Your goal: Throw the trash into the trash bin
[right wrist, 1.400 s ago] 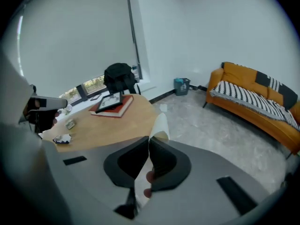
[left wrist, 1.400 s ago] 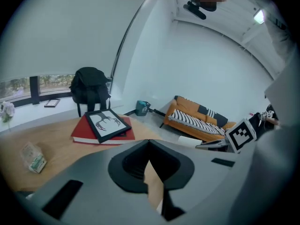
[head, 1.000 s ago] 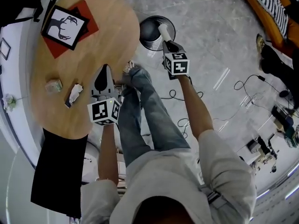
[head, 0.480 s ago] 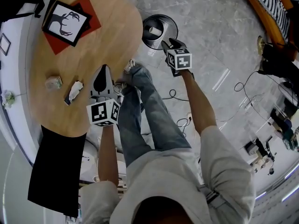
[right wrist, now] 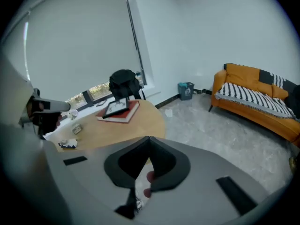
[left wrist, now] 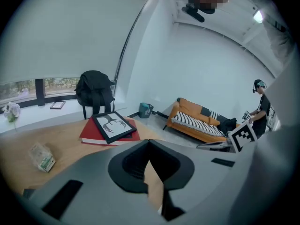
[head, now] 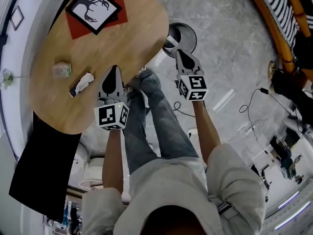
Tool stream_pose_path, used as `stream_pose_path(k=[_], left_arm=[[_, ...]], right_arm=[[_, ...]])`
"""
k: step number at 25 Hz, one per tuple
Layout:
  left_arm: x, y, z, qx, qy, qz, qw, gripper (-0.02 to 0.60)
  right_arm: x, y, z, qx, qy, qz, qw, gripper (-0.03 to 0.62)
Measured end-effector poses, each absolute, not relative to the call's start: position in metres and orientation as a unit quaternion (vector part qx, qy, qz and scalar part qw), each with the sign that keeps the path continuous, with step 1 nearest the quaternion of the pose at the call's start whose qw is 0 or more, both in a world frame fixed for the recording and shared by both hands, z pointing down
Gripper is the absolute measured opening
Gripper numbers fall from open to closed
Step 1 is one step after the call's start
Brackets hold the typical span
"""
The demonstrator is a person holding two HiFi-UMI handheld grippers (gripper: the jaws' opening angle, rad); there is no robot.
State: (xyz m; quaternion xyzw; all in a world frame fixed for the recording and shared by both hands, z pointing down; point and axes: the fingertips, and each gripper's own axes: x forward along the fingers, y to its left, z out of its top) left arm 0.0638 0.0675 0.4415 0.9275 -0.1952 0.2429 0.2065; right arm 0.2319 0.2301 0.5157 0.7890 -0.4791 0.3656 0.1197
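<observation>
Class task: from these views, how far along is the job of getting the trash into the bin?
Done: one pale scrap seems to lie in the trash bin. In hand: nothing; the right claw, jaws just closed on nothing, hangs near the bin, and the left claw is shut and empty over the table. Left: the crumpled wrapper and the small greenish packet on the table.

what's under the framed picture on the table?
A red book, edges showing beyond the framed picture. The frame covers most of the book's cover.
</observation>
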Motion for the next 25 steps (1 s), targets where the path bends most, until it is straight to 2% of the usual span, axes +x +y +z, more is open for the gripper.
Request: stream_pose_path(k=[5,14,25], left_arm=[[0.026,0.047,0.433,0.916,-0.248,0.229,0.216,0.018],[-0.085,0.016,0.422,0.867,-0.394,0.196,0.233,0.018],[-0.226,0.02,0.428,0.795,-0.523,0.164,0.26,0.018]], right_arm=[[0.187,0.176,0.482,0.755,-0.549,0.341,0.113,0.029],[0.079,0.089,0.48,0.622,-0.694,0.321,0.17,0.029],[-0.058,0.037,0.496,0.484,-0.789,0.297,0.234,0.029]])
